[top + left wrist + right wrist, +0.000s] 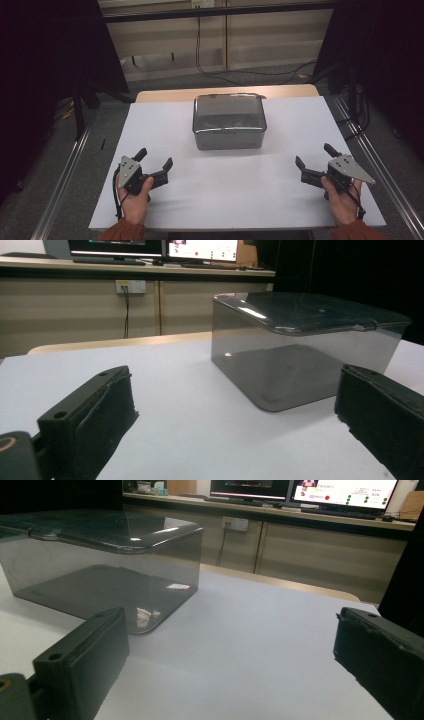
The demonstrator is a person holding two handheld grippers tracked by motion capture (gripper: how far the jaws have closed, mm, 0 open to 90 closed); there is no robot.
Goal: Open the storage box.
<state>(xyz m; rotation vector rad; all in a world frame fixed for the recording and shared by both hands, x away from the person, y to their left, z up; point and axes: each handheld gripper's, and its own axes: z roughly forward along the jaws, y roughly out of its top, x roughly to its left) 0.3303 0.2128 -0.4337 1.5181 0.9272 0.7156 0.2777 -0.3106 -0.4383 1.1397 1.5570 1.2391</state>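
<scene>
A smoky grey see-through plastic box with its lid on stands on the white tabletop, a little behind the middle. My left gripper rests low at the front left, held by a hand, its jaws wide apart and empty. At the front right my right gripper stands open too, nothing between its jaws. The left gripper view has the box ahead and to the right of the gripper. The right gripper view has the box ahead on the left of the gripper.
The white sheet lies on a wooden table whose far edge shows behind the box. Metal rails run along both sides on the floor. Cables trail on the floor beyond. A counter with monitors stands at the back.
</scene>
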